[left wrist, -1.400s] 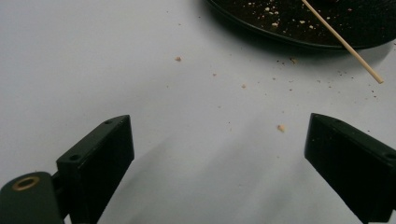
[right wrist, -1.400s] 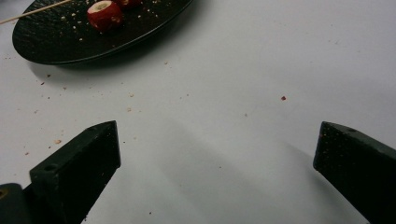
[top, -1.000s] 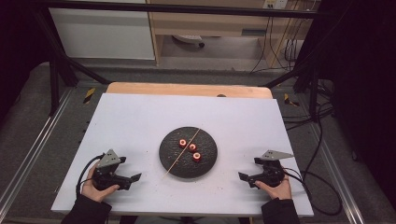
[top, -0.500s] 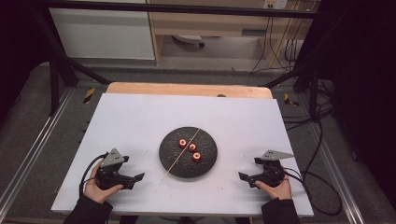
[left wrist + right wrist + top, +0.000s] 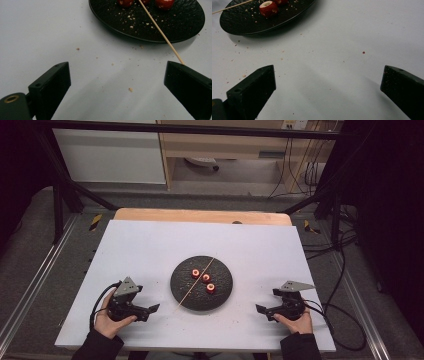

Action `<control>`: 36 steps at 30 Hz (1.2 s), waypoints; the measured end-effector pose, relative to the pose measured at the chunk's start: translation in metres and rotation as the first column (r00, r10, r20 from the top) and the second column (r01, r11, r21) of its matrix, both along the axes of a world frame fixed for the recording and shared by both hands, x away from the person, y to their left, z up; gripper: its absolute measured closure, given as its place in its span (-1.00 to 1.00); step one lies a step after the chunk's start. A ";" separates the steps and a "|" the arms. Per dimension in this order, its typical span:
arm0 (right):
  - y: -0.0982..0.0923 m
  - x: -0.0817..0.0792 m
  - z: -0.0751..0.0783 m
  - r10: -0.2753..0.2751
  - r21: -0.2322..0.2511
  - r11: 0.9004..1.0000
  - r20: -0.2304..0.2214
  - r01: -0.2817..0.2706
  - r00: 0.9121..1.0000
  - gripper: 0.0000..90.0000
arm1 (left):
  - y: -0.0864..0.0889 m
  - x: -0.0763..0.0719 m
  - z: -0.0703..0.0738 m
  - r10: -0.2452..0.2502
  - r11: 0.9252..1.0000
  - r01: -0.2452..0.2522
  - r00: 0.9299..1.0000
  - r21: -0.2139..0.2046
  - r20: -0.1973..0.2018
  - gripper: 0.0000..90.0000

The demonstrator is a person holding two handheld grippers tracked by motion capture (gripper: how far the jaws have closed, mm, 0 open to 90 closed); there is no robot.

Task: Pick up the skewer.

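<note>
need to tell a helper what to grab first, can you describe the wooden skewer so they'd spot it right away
Start at the white table and find the round black plate at its middle. The wooden skewer lies slantwise across that plate, its near tip sticking out past the rim toward the left gripper. It is the one long, thin, pale stick; its neighbours are three small red round pieces.

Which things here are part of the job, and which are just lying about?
Part of the job:
skewer
red pieces
black plate
left gripper, open
right gripper, open

Lying about:
crumbs on the table
cables at the table's side
</note>
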State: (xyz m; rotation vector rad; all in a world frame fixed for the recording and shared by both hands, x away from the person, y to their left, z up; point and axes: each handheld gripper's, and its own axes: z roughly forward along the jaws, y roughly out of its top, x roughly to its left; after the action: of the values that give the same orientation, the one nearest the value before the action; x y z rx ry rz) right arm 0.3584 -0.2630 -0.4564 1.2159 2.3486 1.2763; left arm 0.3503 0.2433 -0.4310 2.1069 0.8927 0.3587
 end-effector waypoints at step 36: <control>0.001 0.000 0.000 -0.001 -0.001 1.000 -0.010 0.001 1.000 -0.98 | -0.074 0.022 0.025 -0.032 0.996 0.035 0.999 0.076 -0.043 -0.75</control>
State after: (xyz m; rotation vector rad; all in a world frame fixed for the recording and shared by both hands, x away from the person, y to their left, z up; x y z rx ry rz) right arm 0.3587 -0.2621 -0.4569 1.2256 2.3556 1.2713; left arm 0.3726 0.1689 -0.4064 2.2045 0.8793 0.3376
